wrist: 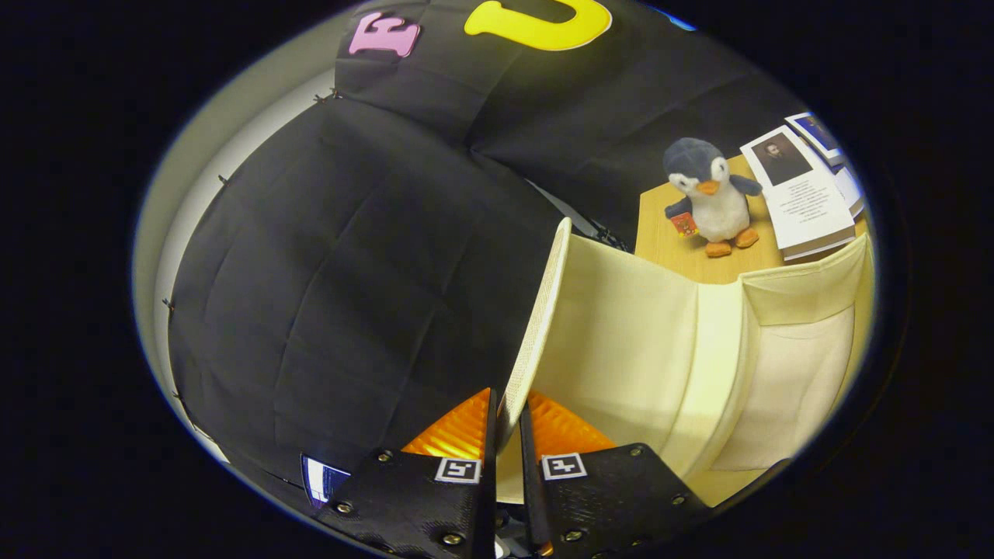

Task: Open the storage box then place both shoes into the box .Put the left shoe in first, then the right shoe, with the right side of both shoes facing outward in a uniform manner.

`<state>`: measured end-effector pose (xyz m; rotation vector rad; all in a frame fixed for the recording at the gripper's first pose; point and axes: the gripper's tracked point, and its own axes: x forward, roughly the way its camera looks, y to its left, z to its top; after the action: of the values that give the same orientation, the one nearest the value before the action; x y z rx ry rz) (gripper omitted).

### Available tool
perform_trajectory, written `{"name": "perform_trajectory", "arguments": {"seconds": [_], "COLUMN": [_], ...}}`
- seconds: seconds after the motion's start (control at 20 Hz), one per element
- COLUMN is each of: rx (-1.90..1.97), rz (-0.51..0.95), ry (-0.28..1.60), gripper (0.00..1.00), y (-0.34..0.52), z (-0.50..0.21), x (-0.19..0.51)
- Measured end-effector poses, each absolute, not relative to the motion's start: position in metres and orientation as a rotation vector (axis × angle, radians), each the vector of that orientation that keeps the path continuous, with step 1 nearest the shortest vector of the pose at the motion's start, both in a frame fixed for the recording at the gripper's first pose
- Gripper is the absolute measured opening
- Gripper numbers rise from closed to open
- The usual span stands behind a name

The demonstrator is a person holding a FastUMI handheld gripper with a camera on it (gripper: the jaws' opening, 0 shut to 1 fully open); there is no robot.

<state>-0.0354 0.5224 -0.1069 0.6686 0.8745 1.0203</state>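
1. My hand-held gripper (pixel 506 435) is nearly closed, both fingers pressing on the edge of the box lid (pixel 536 326), which runs up from between them.
2. The lid is a thin cream panel seen edge-on, tilted up and away from the fingers; its edge has a fine woven texture.
3. To the right of the lid is the box (pixel 699 365) itself, cream fabric, open, with its inner walls and a folded corner panel showing. I cannot see its bottom.
4. Beyond the box lies the wooden worktop (pixel 668 241).
5. A plush penguin (pixel 710 198) stands upright on the worktop just behind the box's far wall, with a small red tag at its flipper.
6. Right beside the penguin lies a stack of books (pixel 804 198), the top one white with a dark portrait photo on its cover.
7. To the left of the lid, black cloth (pixel 349 295) covers the booth wall.
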Motion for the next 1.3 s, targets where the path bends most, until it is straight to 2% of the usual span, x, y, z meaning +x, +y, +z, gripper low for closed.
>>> {"name": "perform_trajectory", "arguments": {"seconds": [0.05,0.15,0.2,0.25,0.35,0.9,1.3], "rx": [0.668,0.666,0.652,0.635,0.577,0.383,0.353], "rz": [1.018,1.006,0.997,0.991,0.988,0.938,0.722], "ry": [0.885,0.895,0.897,0.893,0.898,0.771,0.734], "gripper": [0.26,0.58,0.69,0.87,0.95,0.96,0.96], "y": [0.529,0.527,0.521,0.516,0.501,0.366,0.246], "z": [-0.108,-0.11,-0.109,-0.11,-0.115,-0.109,-0.147], "x": [-0.033,-0.032,-0.029,-0.027,-0.024,0.0,0.015]}}
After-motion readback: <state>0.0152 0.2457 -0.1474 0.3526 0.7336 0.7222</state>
